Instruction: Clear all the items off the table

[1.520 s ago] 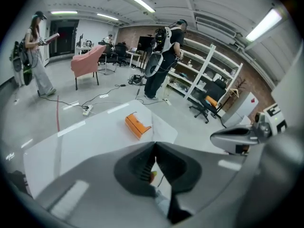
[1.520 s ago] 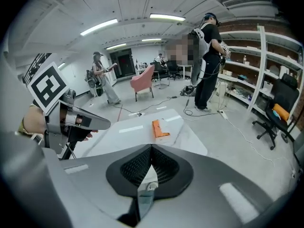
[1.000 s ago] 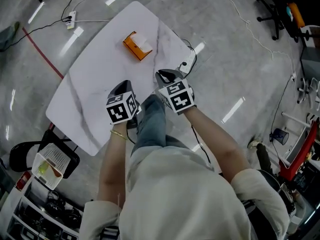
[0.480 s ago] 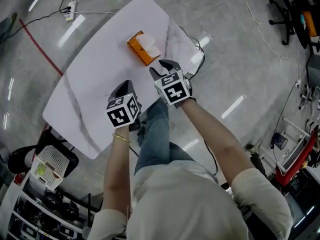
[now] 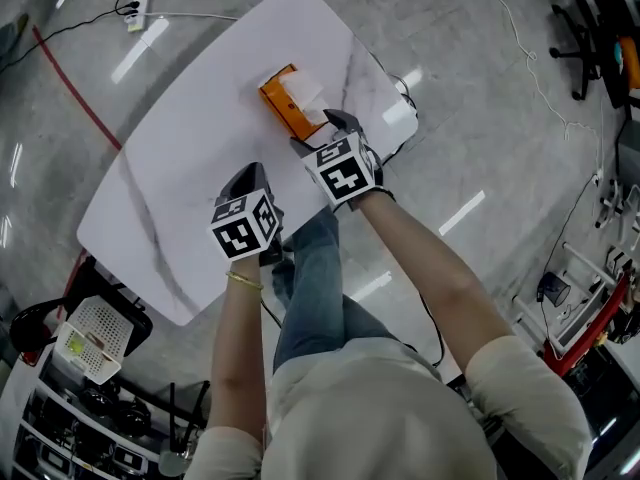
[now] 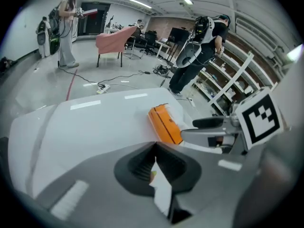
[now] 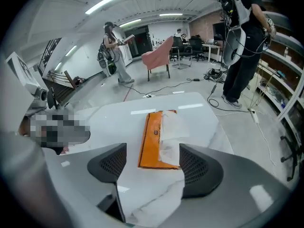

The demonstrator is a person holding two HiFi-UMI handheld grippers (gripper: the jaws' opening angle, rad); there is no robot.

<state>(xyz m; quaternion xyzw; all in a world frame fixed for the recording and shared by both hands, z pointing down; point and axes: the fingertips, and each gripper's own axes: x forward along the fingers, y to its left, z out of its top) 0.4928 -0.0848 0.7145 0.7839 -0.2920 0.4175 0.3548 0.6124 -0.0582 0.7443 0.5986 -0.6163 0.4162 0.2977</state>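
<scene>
**Grippers over a white table with one orange pack**

Head view: a white table (image 5: pixel 190 158) with grey veining carries a single orange pack (image 5: pixel 280 108), lying toward its far right corner. A pale sheet (image 5: pixel 305 93) sits on the pack; whether it is tissue or wrapping cannot be told. The right gripper (image 5: pixel 320 133) covers the near end of the pack, so this view does not show whether they touch. The left gripper (image 5: pixel 246 178) is over the near edge of the table, well apart from the pack. The person's arms and leg hide part of that edge.

Right gripper view: the jaws of the right gripper (image 7: pixel 152 163) stand wide apart and have just been opening. The near end of the orange pack (image 7: pixel 152 141) shows in the gap between them, and neither pad presses on it.

Left gripper view: the jaws of the left gripper (image 6: pixel 154 163) are pressed together. A small pale speck at their seam is too small to identify. The orange pack (image 6: pixel 164 125) lies beyond, partly cut off by the right gripper (image 6: pixel 209 123).
</scene>
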